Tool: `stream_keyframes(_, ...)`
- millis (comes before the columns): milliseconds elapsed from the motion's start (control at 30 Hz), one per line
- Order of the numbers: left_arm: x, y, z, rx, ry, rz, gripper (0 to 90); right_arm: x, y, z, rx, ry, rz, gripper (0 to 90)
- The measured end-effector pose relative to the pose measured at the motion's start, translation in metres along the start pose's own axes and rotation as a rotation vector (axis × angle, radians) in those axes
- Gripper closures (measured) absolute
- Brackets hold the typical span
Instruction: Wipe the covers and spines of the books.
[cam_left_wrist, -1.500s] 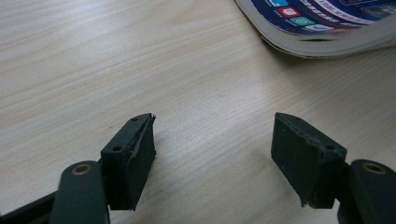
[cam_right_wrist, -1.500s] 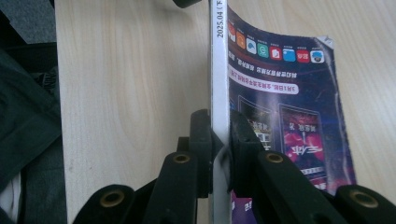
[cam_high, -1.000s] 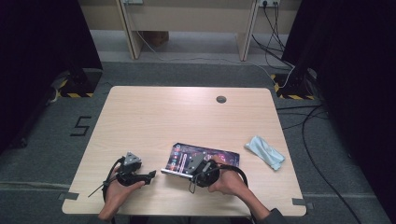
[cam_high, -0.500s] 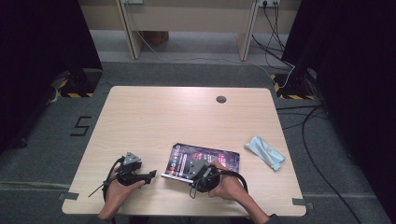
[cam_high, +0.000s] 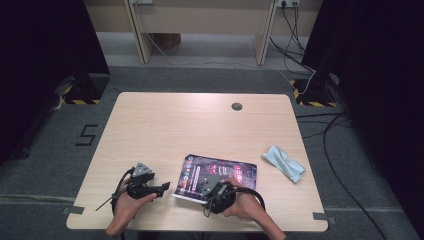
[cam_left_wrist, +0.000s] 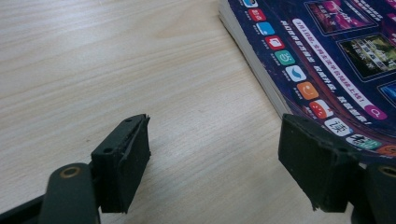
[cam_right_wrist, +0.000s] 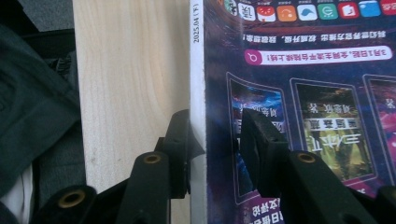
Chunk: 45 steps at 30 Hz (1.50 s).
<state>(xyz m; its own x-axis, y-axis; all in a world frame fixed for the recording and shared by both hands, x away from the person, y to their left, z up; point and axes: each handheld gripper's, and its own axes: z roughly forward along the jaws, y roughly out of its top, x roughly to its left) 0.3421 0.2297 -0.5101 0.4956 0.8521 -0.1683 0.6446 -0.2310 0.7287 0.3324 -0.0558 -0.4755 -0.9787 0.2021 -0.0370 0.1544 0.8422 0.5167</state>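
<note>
Magazine (cam_high: 220, 176) lies flat at lower centre of the table (cam_high: 200, 125), long axis left-right. Right tool (cam_right_wrist: 215, 140) straddles its near edge, jaws just opening, unclamped. Left tool (cam_left_wrist: 215, 154) apart, empty, just left of it.

The light wooden table (cam_high: 165, 130) carries a magazine (cam_high: 220, 175) near its front edge; right of the magazine lies a pale blue cloth (cam_high: 283, 162), well apart

Light wooden table (cam_high: 165, 125) sits on grey carpet (cam_high: 200, 77), with black curtains (cam_high: 45, 45) either side, a wooden desk frame (cam_high: 200, 20) behind and cables (cam_high: 345, 145) trailing around.
</note>
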Motion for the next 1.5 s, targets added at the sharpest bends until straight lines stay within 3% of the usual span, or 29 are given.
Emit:
stream_keyframes(133,0.0,0.0,0.0,-0.003,-0.006,-0.002,24.5,0.001,-0.001,0.001,0.0,0.012,0.015,60.9)
stream_keyframes(233,-0.001,0.0,0.0,-0.002,-0.005,-0.001,24.5,0.001,-0.002,0.004,0.001,0.047,0.03,55.9)
stream_keyframes(300,-0.001,0.0,0.0,-0.005,-0.009,0.0,24.5,0.001,-0.004,0.005,-0.004,0.064,0.067,58.5)
stream_keyframes(567,-0.004,0.0,0.002,-0.002,-0.023,0.017,24.8,-0.009,-0.013,0.002,-0.008,0.033,0.111,53.1)
stream_keyframes(667,-0.005,0.0,0.001,0.003,-0.03,0.03,24.9,-0.013,-0.016,0.0,0.008,-0.025,0.138,44.5)
stream_keyframes(733,-0.006,0.001,0.001,-0.005,-0.037,0.039,25.1,-0.018,-0.019,-0.001,0.011,-0.039,0.168,41.2)
stream_keyframes(767,-0.007,0.001,0.002,-0.004,-0.038,0.046,24.9,-0.022,-0.023,-0.003,0.005,-0.058,0.213,38.3)
stream_keyframes(900,-0.012,0.001,0.002,-0.005,-0.059,0.069,23.8,-0.028,-0.028,-0.006,0.006,-0.092,0.26,33.5)
stream_keyframes(967,-0.014,0.002,0.003,-0.009,-0.066,0.081,22.8,-0.037,-0.036,-0.011,0.02,-0.167,0.319,30.7)
stream_keyframes(1000,-0.015,0.002,0.003,-0.012,-0.071,0.084,22.8,-0.037,-0.036,-0.011,0.02,-0.167,0.319,30.7)
stream_keyframes(1033,-0.016,0.002,0.002,-0.013,-0.076,0.089,22.8,-0.043,-0.043,-0.017,0.011,-0.191,0.362,30.3)
stream_keyframes(1100,-0.017,0.002,0.001,-0.02,-0.082,0.093,22.7,-0.047,-0.046,-0.02,0.006,-0.203,0.379,29.9)
stream_keyframes(1233,-0.02,0.002,0.002,-0.015,-0.1,0.111,23.5,-0.061,-0.07,-0.043,-0.022,-0.278,0.49,29.6)
stream_keyframes(1267,-0.021,0.002,0.002,-0.017,-0.105,0.113,23.5,-0.061,-0.07,-0.043,-0.022,-0.278,0.49,29.6)
stream_keyframes(1300,-0.022,0.002,0.002,-0.019,-0.112,0.114,24.3,-0.065,-0.08,-0.051,-0.019,-0.302,0.53,30.0)
stream_keyframes(1500,-0.029,0.001,0.004,-0.005,-0.157,0.145,27.9,-0.069,-0.102,-0.064,-0.016,-0.316,0.607,31.2)
